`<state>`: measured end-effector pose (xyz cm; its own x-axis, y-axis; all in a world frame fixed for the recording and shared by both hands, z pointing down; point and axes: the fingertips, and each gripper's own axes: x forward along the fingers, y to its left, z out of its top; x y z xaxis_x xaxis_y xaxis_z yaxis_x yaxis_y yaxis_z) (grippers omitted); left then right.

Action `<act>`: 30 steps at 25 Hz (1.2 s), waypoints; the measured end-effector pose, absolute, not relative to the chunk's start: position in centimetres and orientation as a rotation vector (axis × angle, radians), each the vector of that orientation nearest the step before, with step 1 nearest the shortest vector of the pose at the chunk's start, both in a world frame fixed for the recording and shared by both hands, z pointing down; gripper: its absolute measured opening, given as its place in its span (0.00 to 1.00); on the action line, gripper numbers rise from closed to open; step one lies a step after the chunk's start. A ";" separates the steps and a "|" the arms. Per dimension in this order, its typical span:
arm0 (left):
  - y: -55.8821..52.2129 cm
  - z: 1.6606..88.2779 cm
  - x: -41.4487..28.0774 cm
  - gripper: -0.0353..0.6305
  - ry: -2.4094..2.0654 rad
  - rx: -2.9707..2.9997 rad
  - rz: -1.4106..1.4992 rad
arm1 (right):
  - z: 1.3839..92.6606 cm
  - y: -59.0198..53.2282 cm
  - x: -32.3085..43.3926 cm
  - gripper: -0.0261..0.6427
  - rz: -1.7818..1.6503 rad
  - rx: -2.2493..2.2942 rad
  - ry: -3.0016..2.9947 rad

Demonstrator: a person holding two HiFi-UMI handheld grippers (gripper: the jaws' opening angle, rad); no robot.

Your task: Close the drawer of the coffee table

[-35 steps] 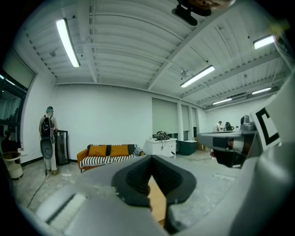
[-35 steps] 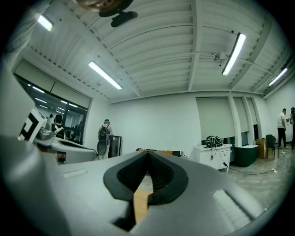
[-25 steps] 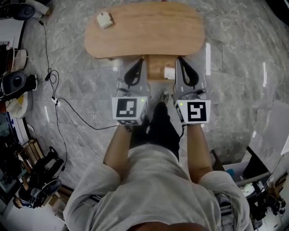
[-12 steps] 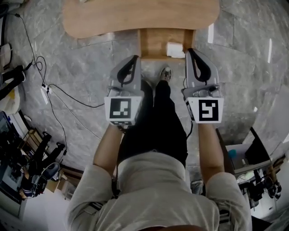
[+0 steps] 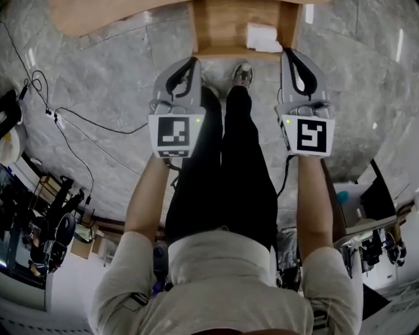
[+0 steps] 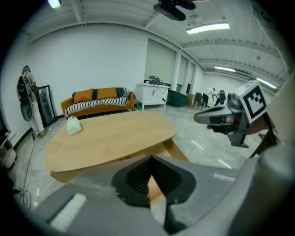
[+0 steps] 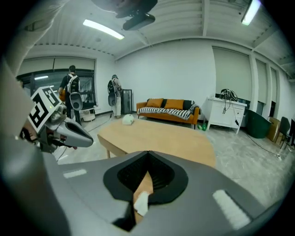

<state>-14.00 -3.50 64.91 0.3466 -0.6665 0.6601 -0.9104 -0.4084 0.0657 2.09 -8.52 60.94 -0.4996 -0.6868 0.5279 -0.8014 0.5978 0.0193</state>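
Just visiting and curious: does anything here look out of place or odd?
The coffee table's drawer stands pulled out from under the tabletop, a white thing lying inside it. Nothing looks spilled or broken.

Looking down, the bench (image 5: 98,13) runs off the top edge, and the drawer (image 5: 219,26) is cut there too. The white thing (image 5: 264,38) inside it, I can't tell what it is. My left hand-held gripper (image 6: 150,159) blocks most of the drawer in its own view. The white lump (image 6: 73,125) on the bench is too small to name.
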 end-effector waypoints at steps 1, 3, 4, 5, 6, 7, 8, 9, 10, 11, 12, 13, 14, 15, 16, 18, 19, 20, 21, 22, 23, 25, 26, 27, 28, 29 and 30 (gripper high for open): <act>-3.4 66.3 -13.9 0.08 -1.348 2.208 0.815 | 62.1 -8.5 2.4 0.05 0.291 1.165 -2.324; -2.7 69.3 -13.5 0.08 -1.263 2.244 0.920 | 64.3 -8.0 3.1 0.05 0.259 1.124 -2.290; -2.0 71.1 -13.4 0.08 -1.221 2.255 0.985 | 65.5 -7.6 3.5 0.05 0.249 1.097 -2.270; -1.2 73.0 -13.4 0.08 -1.183 2.263 1.057 | 66.7 -7.2 3.9 0.05 0.240 1.068 -2.251; -0.5 74.8 -13.5 0.08 -1.148 2.274 1.132 | 67.9 -6.9 4.4 0.05 0.231 1.040 -2.236; 0.1 76.3 -13.5 0.08 -1.117 2.286 1.203 | 69.1 -6.6 4.9 0.05 0.224 1.017 -2.226; 0.4 77.6 -13.6 0.08 -1.093 2.296 1.260 | 70.3 -6.3 5.4 0.05 0.224 0.997 -2.220; 0.7 78.6 -13.7 0.08 -1.075 2.298 1.298 | 71.4 -6.0 5.8 0.05 0.231 0.978 -2.212; 1.0 79.4 -13.7 0.08 -1.060 2.291 1.318 | 72.4 -5.7 6.3 0.05 0.240 0.956 -2.199; 1.1 80.0 -13.6 0.08 -1.049 2.280 1.324 | 73.3 -5.4 6.7 0.05 0.248 0.935 -2.184; 1.1 80.6 -13.5 0.08 -1.040 2.271 1.324 | 74.1 -5.3 7.2 0.05 0.250 0.916 -2.168; 1.0 81.0 -13.4 0.08 -1.033 2.266 1.329 | 74.9 -5.2 7.5 0.05 0.250 0.902 -2.151; 0.8 81.5 -13.6 0.08 -1.031 2.265 1.349 | 75.7 -5.0 7.8 0.05 0.251 0.891 -2.130; 0.8 82.0 -14.0 0.08 -1.031 2.266 1.389 | 76.8 -4.6 8.2 0.05 0.256 0.882 -2.102; 0.9 82.5 -14.5 0.08 -1.033 2.267 1.445 | 78.1 -4.0 8.8 0.05 0.261 0.869 -2.067; 1.1 84.0 -15.1 0.08 -1.009 2.276 1.583 | 80.5 -3.1 10.6 0.05 0.249 0.831 -1.992; 1.2 84.9 -15.2 0.08 -0.974 2.282 1.651 | 81.4 -3.0 11.5 0.05 0.225 0.806 -1.962; 1.4 85.7 -15.1 0.08 -0.929 2.287 1.706 | 82.1 -2.8 12.3 0.05 0.193 0.778 -1.937; 1.7 86.4 -15.1 0.08 -0.884 2.288 1.742 | 82.7 -2.6 12.9 0.05 0.160 0.742 -1.916; 2.1 86.8 -15.2 0.08 -0.848 2.286 1.762 | 83.4 -2.3 13.3 0.05 0.125 0.699 -1.895; 2.5 87.1 -15.4 0.09 -0.822 2.279 1.771 | 84.0 -1.8 13.7 0.05 0.090 0.652 -1.874; 3.2 87.7 -15.7 0.09 -0.795 2.258 1.785 | 85.2 -0.9 14.4 0.05 0.030 0.567 -1.839; 3.4 88.0 -15.9 0.09 -0.792 2.246 1.795 | 85.6 -0.6 14.6 0.05 0.009 0.534 -1.827; 3.5 88.2 -16.1 0.09 -0.790 2.234 1.808 | 86.0 -0.3 14.8 0.05 -0.006 0.509 -1.819; 3.6 88.5 -16.4 0.10 -0.788 2.221 1.824 | 86.2 -0.1 14.9 0.05 -0.016 0.491 -1.812; 3.7 88.6 -16.6 0.10 -0.781 2.211 1.843 | 86.4 -0.1 15.0 0.05 -0.025 0.480 -1.806; 3.8 88.9 -16.9 0.10 -0.768 2.204 1.863 | 86.6 0.0 15.1 0.05 -0.031 0.474 -1.799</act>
